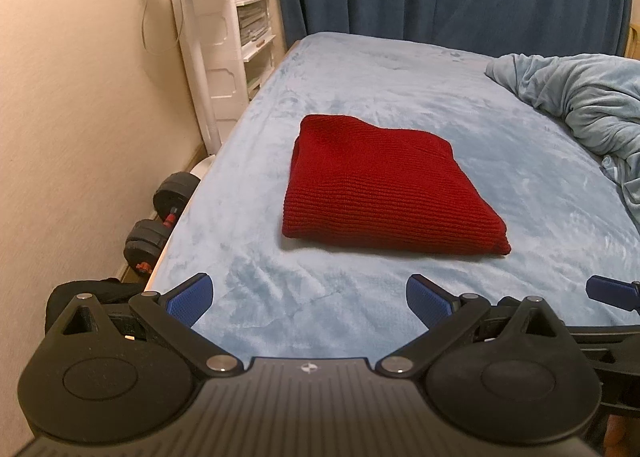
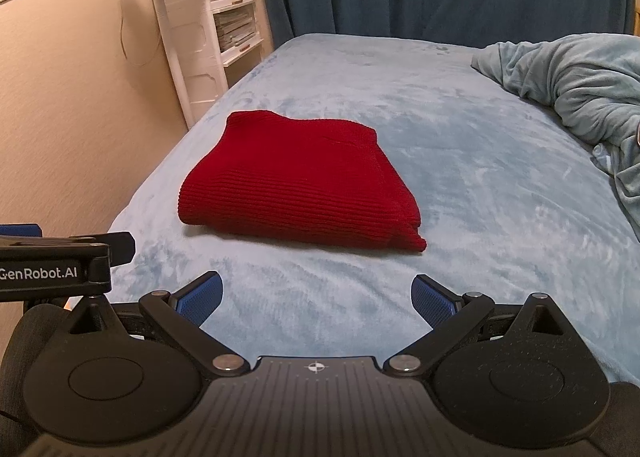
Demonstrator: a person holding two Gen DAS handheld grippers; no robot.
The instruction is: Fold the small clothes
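We hold both grippers over the near edge of the bed [image 1: 360,69], side by side and close to each other. The left gripper [image 1: 308,299] has its jaws wide apart and nothing is between them. The right gripper [image 2: 316,297] is the same: wide, and holding nothing.

The sweater [image 1: 384,189] lies in front of us on the bed, well apart from both grippers, a little toward the wall side. It is a red knit piece, already a compact rectangle with several layers stacked, and the thick folded edge looks toward us. The corners sit quite even, only the near right corner sticks out a bit.

We judge that the folding of this piece is finished, or almost finished. Maybe one small tidy of that corner is left. We see no other small clothes waiting; only a crumpled blanket [image 1: 588,97] lies at the right.
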